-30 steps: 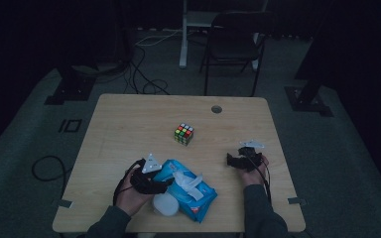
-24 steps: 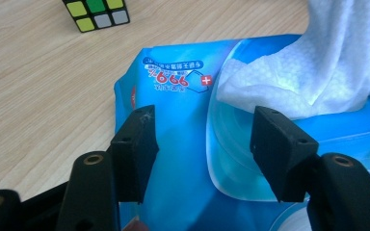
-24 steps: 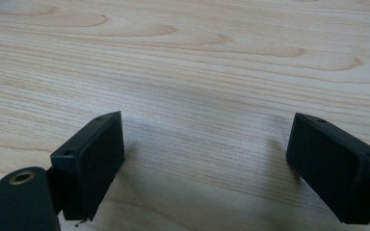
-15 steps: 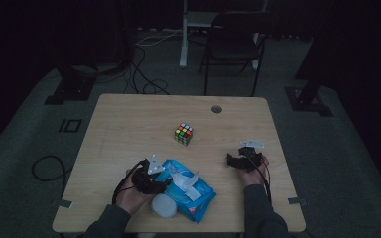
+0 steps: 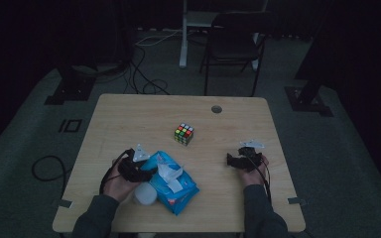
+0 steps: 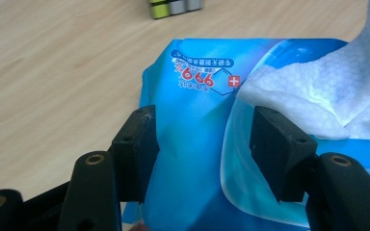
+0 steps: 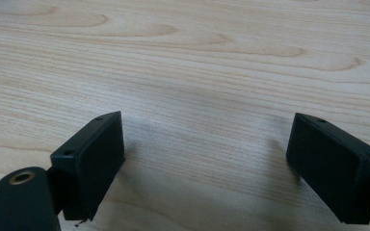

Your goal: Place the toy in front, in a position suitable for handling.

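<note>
At a dim bench [image 5: 129, 119], the left claw [image 6: 202, 144] is standing apart over a blue wipes pack [image 6: 192, 159], having just been closing partway; whether its pads are pressing the pack is hard to tell. A white wipe [image 6: 327, 91] is poking out beside the claw, cut off at the frame's edge. The right claw [image 7: 207, 163] is gaping over bare wood.

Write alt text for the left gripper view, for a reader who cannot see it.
The left gripper hangs with its two black jaws apart over a blue wet-wipe pack on a wooden table. A white wipe sticks out of the pack's opened flap at right, and a puzzle cube's bottom edge shows at the top.
</note>
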A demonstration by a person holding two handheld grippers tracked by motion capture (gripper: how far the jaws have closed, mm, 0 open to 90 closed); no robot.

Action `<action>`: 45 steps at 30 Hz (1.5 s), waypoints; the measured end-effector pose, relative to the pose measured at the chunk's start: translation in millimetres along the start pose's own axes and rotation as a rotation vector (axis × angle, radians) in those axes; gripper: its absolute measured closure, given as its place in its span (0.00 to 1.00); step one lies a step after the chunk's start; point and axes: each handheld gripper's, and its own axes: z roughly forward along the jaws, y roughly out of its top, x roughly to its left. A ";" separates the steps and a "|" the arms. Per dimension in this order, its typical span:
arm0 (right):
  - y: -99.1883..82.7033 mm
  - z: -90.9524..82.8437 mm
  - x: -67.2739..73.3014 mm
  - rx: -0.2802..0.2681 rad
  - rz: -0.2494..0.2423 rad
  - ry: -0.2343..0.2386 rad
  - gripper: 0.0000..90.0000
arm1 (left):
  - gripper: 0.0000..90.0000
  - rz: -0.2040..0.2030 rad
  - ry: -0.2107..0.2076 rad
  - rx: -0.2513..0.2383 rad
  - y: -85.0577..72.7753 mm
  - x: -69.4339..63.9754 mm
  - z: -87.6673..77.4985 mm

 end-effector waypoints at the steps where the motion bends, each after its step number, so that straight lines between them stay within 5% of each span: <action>1: 0.0 0.0 0.0 0.000 0.000 0.000 0.14 | 0.49 -0.006 0.006 0.000 0.3 5.9 0.7; 10: 0.0 0.0 0.0 0.000 0.000 0.000 0.14 | 0.48 -0.084 0.098 -0.008 5.7 47.5 10.3; 15: -0.1 -0.1 -0.1 0.000 -0.001 0.001 0.14 | 0.48 -0.123 0.109 -0.073 12.9 46.1 -4.6; 19: -0.1 -0.1 -0.1 0.000 -0.001 0.000 0.14 | 0.48 -0.099 0.079 -0.145 24.5 28.9 -18.0; 24: -0.2 -0.3 0.0 0.001 -0.001 0.001 0.14 | 0.49 -0.050 -0.016 -0.196 39.8 1.5 -21.8; 33: -0.2 -0.3 0.1 0.001 0.000 0.001 0.14 | 0.51 0.057 -0.158 -0.164 61.1 -50.3 -4.1; 37: -0.2 -0.3 0.1 0.001 0.000 0.001 0.15 | 0.54 0.095 -0.200 -0.114 62.6 -72.7 12.4; 41: -0.2 -0.2 0.0 0.000 -0.003 0.003 0.14 | 0.62 0.117 -0.196 -0.007 54.3 -87.2 33.8; 42: -0.2 -0.2 0.1 0.000 -0.003 0.003 0.14 | 0.65 0.138 -0.175 0.048 50.6 -91.1 39.8; 45: -0.2 -0.3 0.1 0.001 -0.004 0.005 0.14 | 0.73 0.162 -0.118 0.089 45.3 -95.8 42.6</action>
